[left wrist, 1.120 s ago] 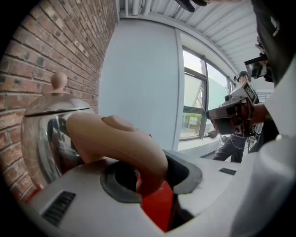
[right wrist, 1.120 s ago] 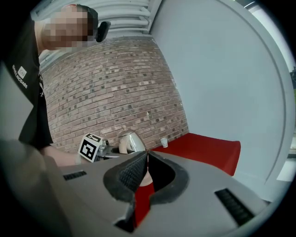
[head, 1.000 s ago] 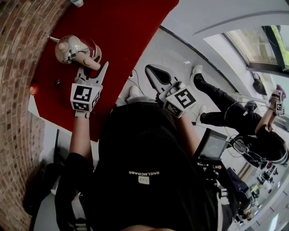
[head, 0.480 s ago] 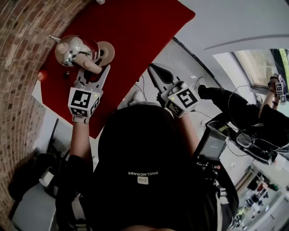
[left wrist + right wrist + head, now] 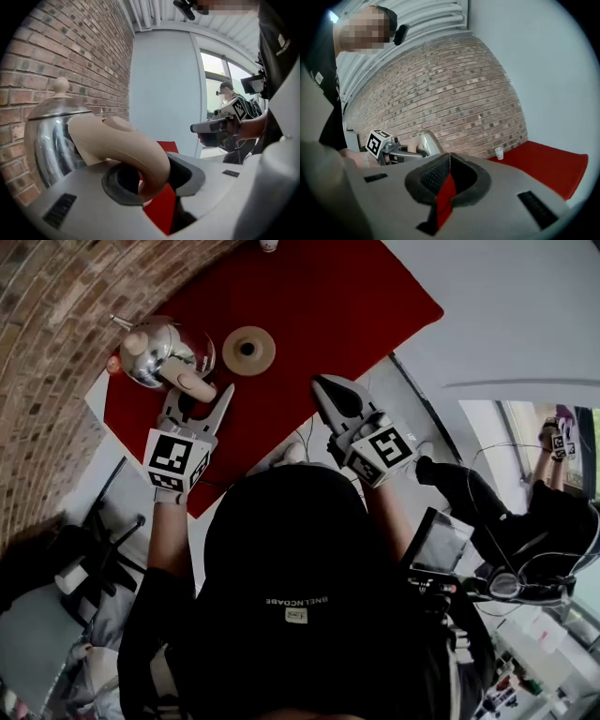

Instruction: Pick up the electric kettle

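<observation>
Already gripped: left gripper (image 5: 200,401) half closed, pads clamped on the cream handle (image 5: 126,145) of the electric kettle (image 5: 159,351). Steel body straight ahead of those jaws, handle arching back between them, over the red table (image 5: 309,306) edge along the brick wall, seemingly lifted beside its round base (image 5: 248,350). Right gripper (image 5: 328,390) farther off at the near edge, jaws closed together on nothing.

Soft daylight from the window (image 5: 212,89), heavy fisheye curving, dark corners, foreground blurred.
</observation>
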